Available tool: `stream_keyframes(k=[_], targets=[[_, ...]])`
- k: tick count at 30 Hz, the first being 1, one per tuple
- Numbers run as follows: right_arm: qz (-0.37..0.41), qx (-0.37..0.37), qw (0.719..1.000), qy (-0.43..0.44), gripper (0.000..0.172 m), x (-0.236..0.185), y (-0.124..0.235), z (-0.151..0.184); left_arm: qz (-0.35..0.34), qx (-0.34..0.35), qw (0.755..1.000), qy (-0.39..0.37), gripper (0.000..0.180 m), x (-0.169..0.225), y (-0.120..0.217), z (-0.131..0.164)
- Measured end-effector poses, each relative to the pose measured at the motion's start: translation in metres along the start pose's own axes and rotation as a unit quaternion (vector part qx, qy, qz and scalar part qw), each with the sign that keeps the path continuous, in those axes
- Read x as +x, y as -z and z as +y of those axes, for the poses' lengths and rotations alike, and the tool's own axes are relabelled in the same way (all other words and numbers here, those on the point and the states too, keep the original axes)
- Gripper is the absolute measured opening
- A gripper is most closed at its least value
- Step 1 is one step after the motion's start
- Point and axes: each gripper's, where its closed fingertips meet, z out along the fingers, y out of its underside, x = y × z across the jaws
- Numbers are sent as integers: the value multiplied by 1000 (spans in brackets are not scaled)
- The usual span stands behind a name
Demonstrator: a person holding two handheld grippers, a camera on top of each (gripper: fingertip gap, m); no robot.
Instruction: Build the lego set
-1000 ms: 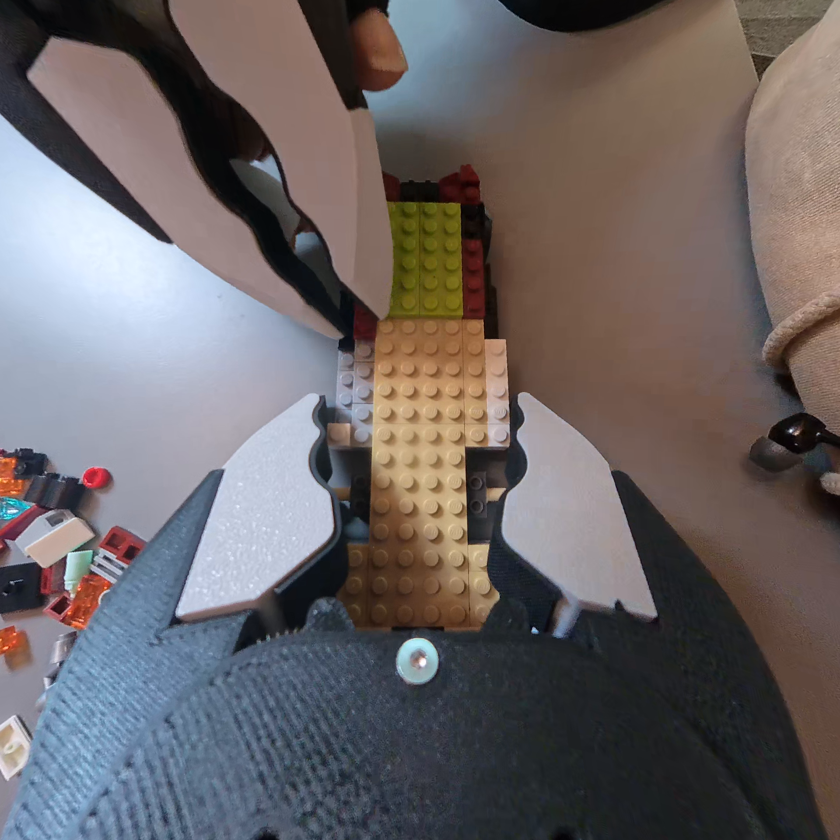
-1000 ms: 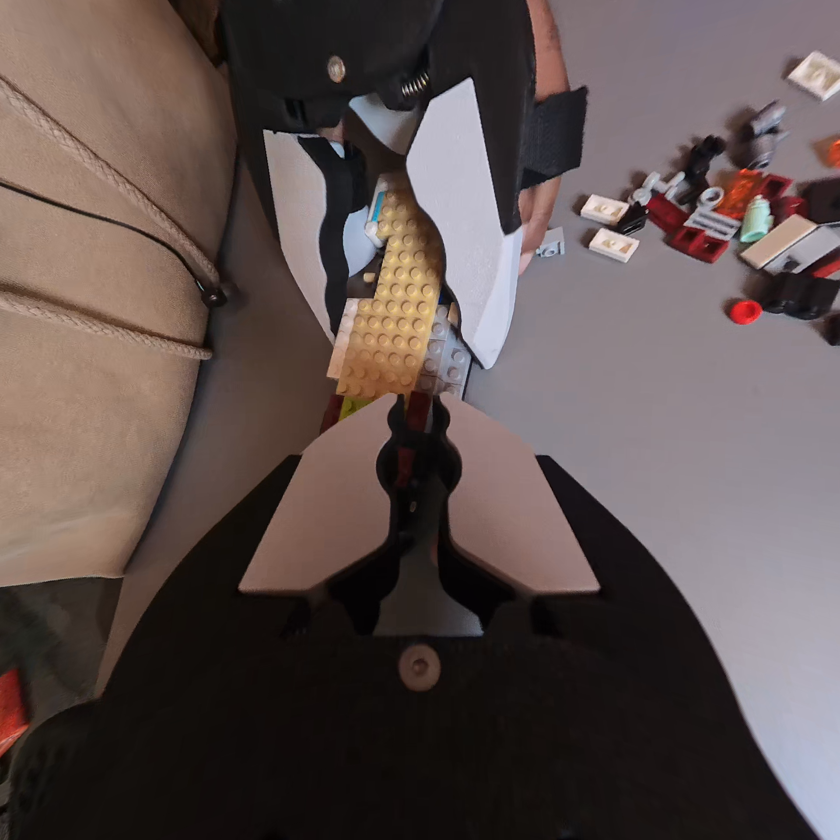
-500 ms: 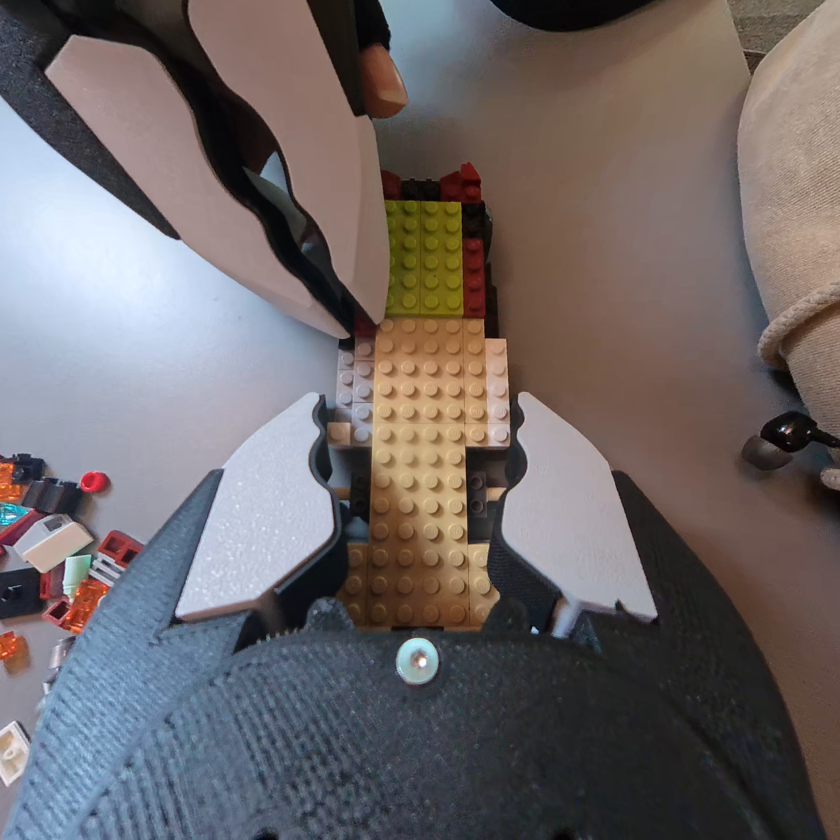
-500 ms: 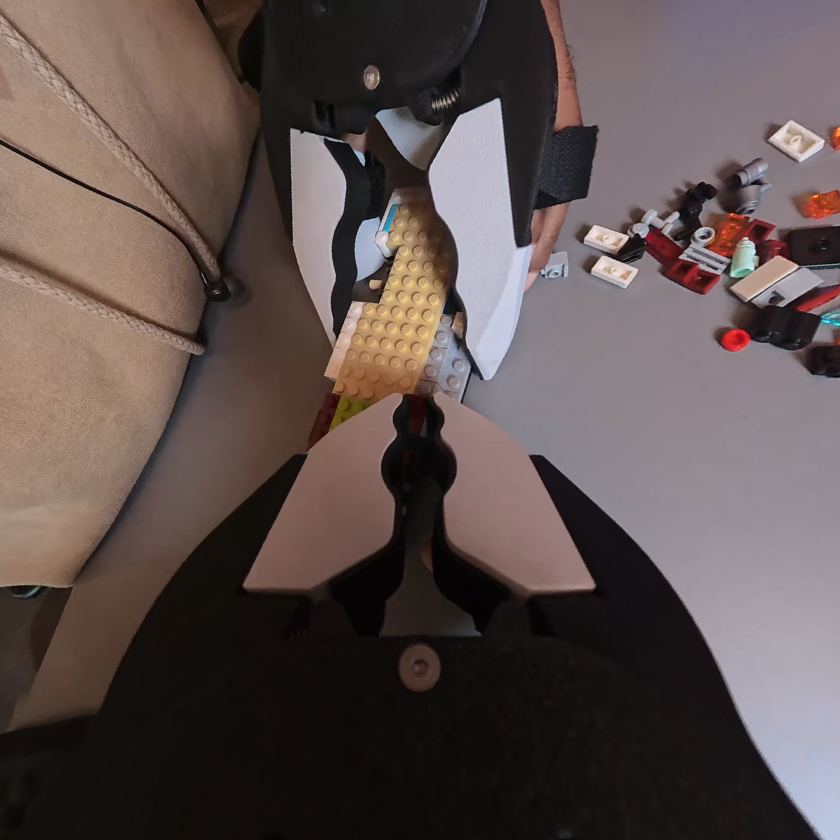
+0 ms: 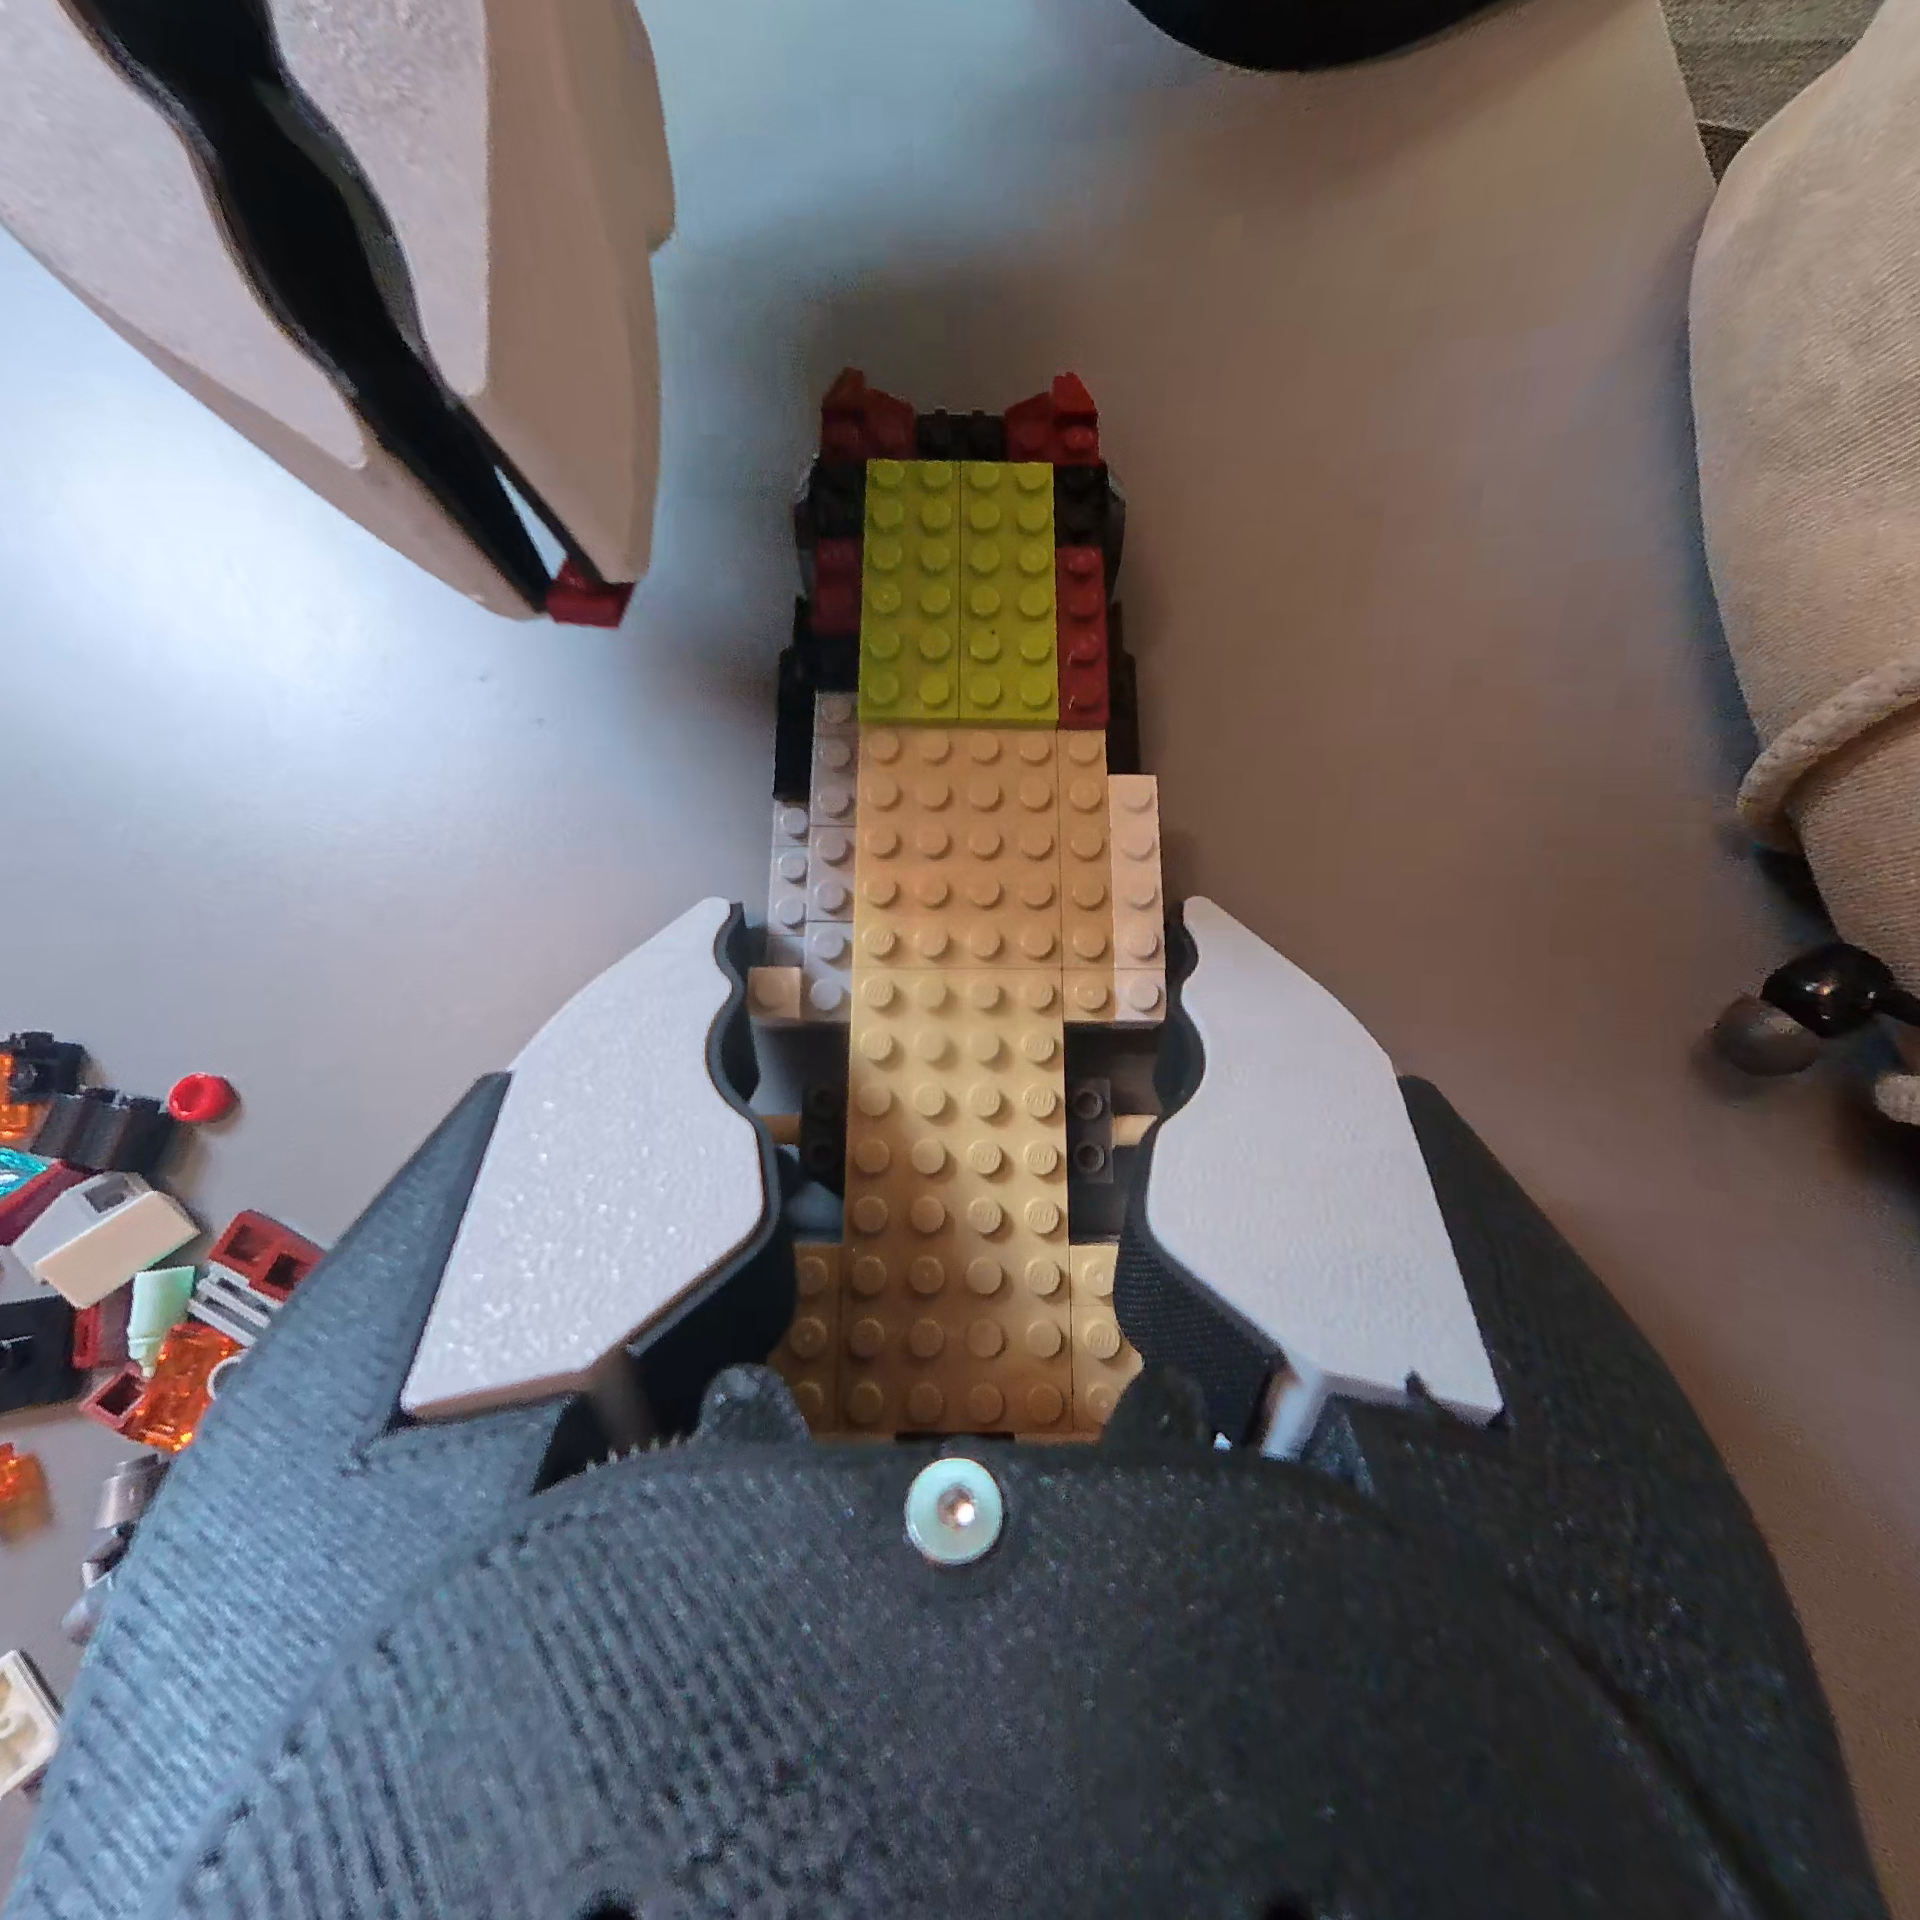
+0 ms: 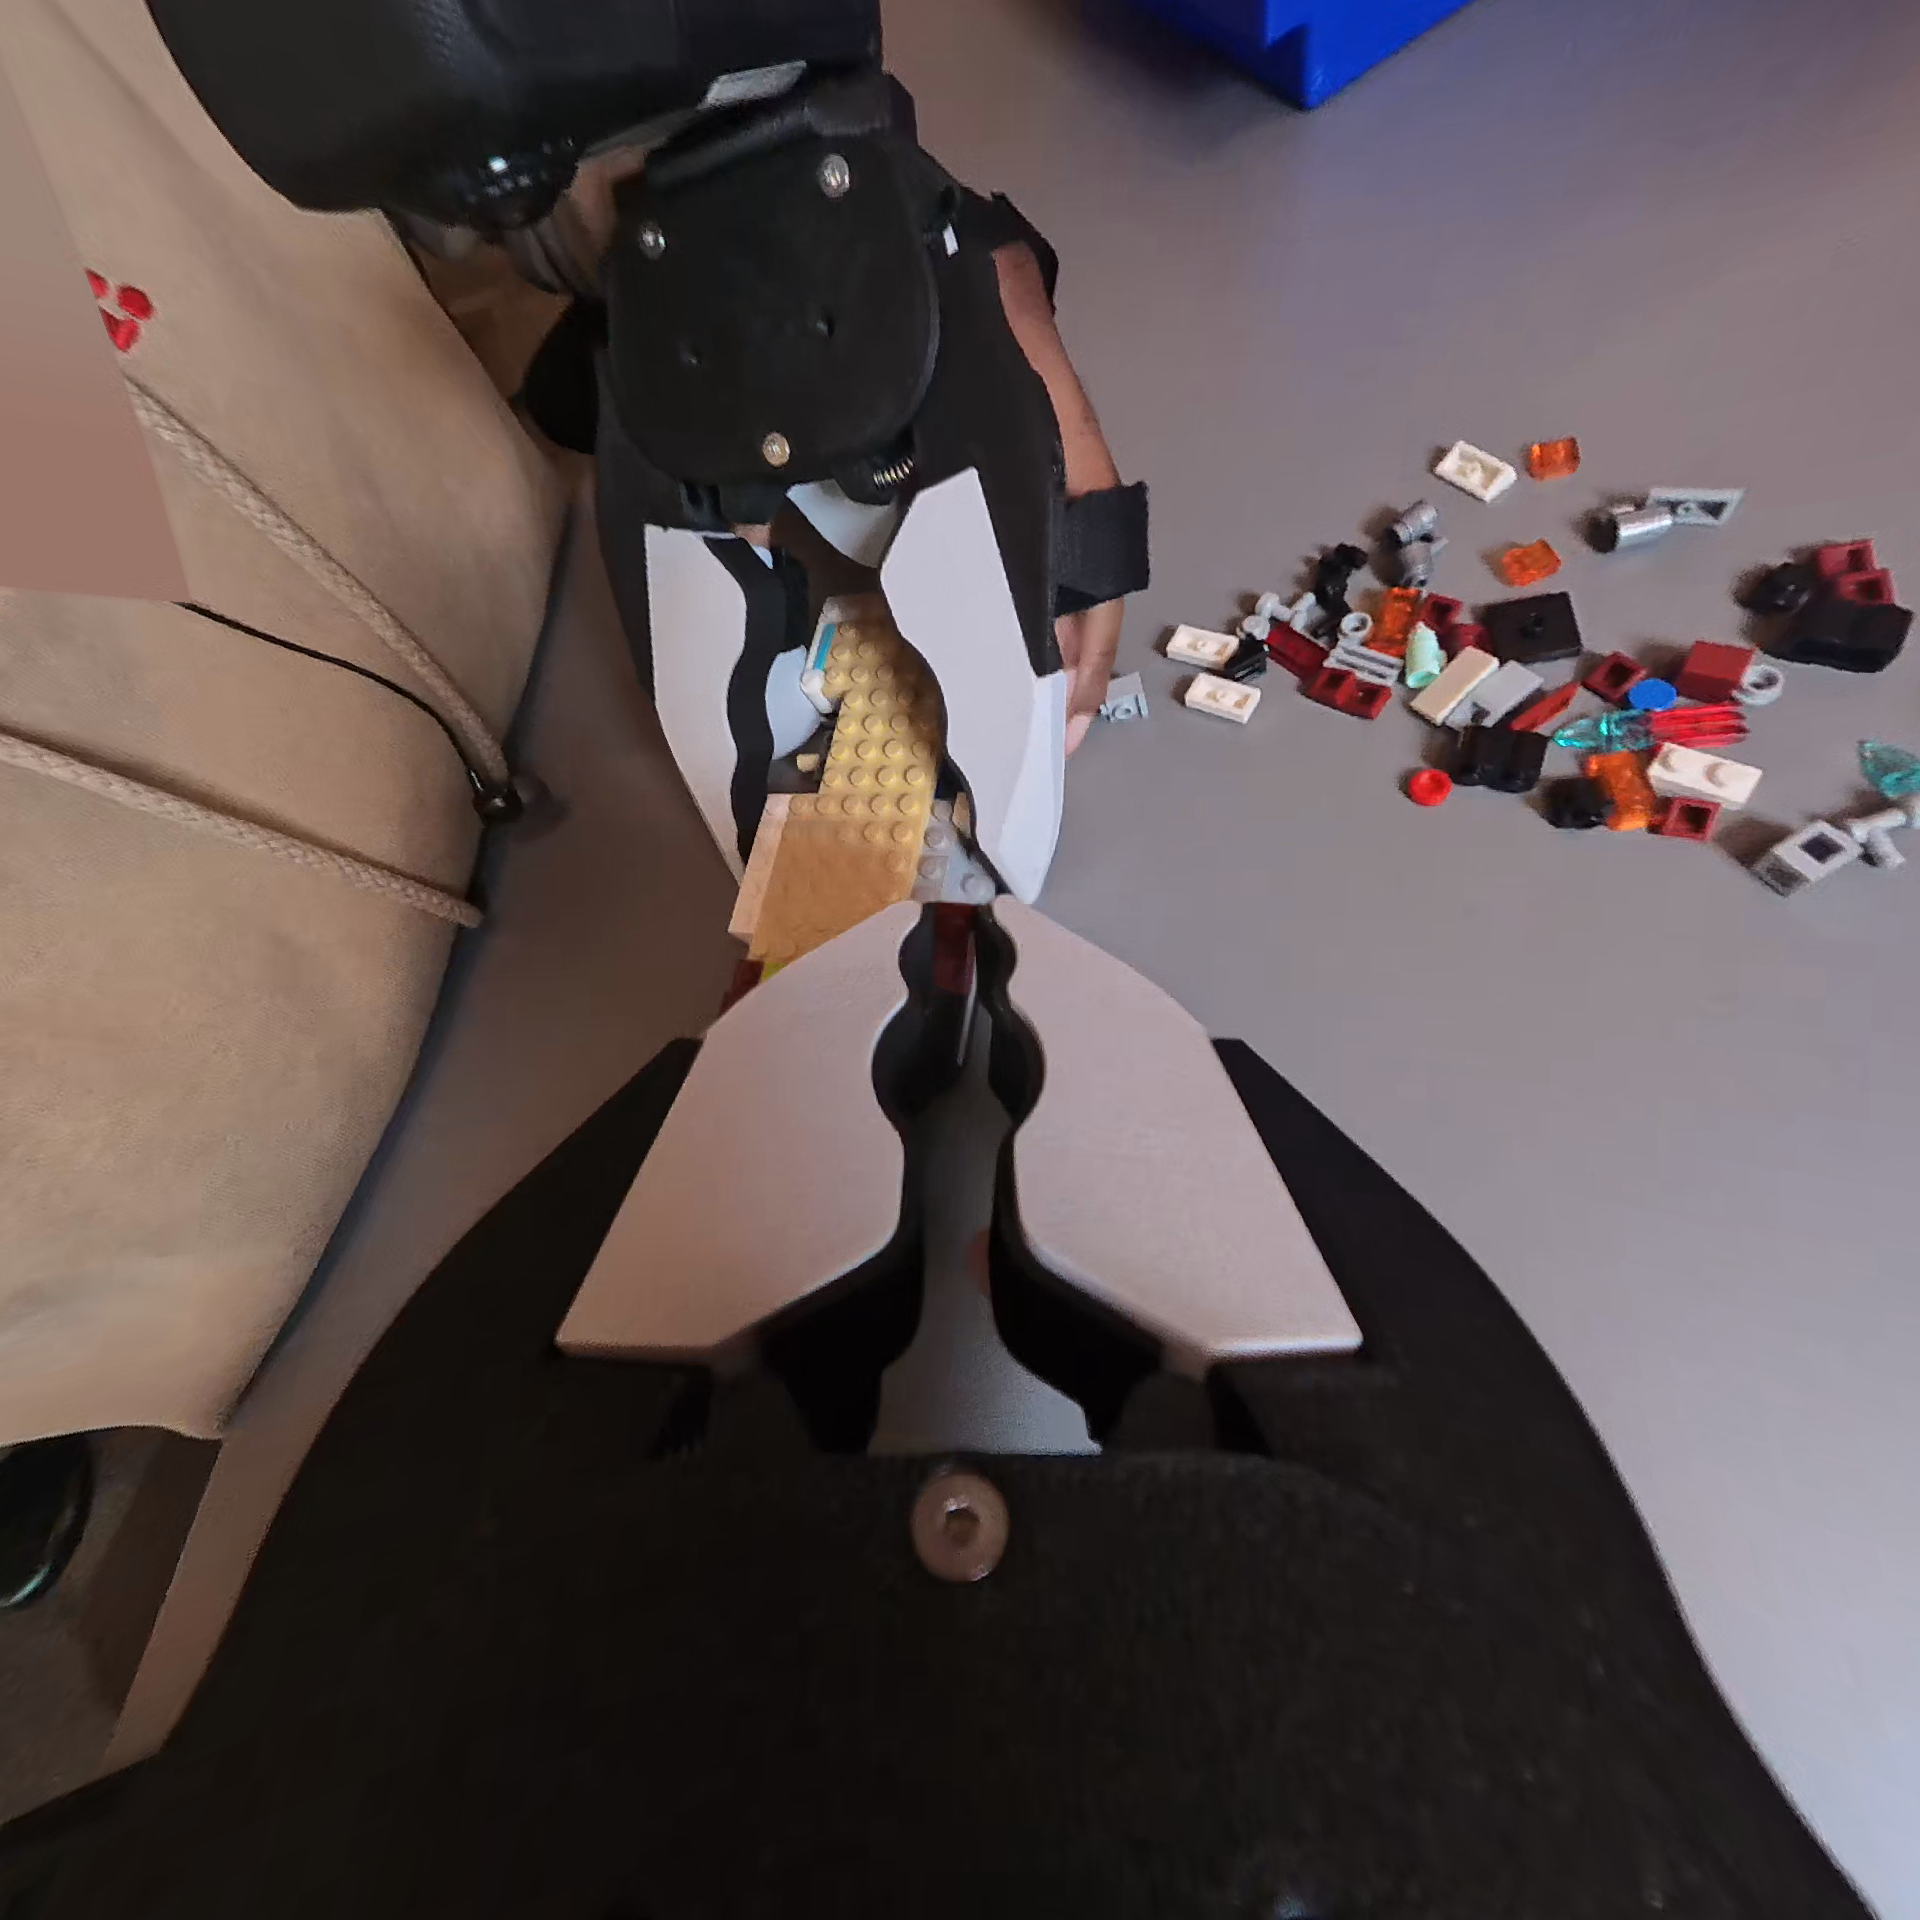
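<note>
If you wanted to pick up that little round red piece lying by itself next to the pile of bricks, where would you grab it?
Probably from straight above, fingers closing across the rim of the round red piece. It looks low and flat on the grey table, so there is little side to catch. The black bricks sit close on one side, so one finger would best drop on its free side and the other between.
</note>
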Motion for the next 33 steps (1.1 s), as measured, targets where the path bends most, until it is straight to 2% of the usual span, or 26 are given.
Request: stream_keyframes(k=[6, 14, 33], targets=[[-4, -64, 998, -25, 7, -11, -15, 24, -1, 1, 1000, 0, 76, 0, 0, 0], [-7, -94, 995, -40, 7, -15, -22, 30, -4, 4, 1000, 0, 76, 0, 0, 0], [-14, -49, 996, -66, 10, -11, -15, 27, -4, 6, 1000, -2, 76, 0, 0, 0]])
